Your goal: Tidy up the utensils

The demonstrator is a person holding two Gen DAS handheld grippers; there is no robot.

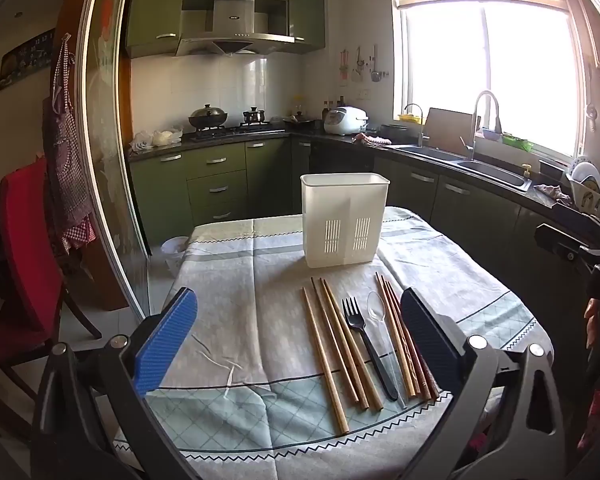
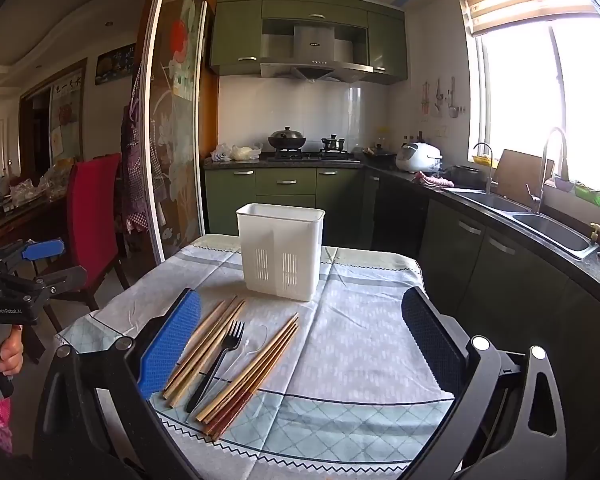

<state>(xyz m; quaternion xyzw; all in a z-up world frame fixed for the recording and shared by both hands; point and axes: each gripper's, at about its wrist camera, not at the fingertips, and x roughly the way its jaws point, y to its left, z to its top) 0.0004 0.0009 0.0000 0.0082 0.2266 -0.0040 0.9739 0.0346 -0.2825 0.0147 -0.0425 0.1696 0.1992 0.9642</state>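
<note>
Lengthwise toward holder (image 1: 344,220), chopsticks (image 1: 340,344)

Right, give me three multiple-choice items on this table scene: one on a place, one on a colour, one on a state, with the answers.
1. Where does the white utensil holder stand relative to the utensils?
A. Beyond them, farther from the cameras
B. On top of them
C. On the floor

2. What colour is the fork?
A. Red
B. Black
C. White

3. What state is the left hand-held gripper in?
A. Shut on a chopstick
B. Shut on the fork
C. Open, holding nothing

Answers:
1. A: the holder sits on the tablecloth behind the row of chopsticks.
2. B: the fork is dark black beside the clear spoon.
3. C: its blue pads stand wide apart, with the utensils lying flat on the cloth.
</note>
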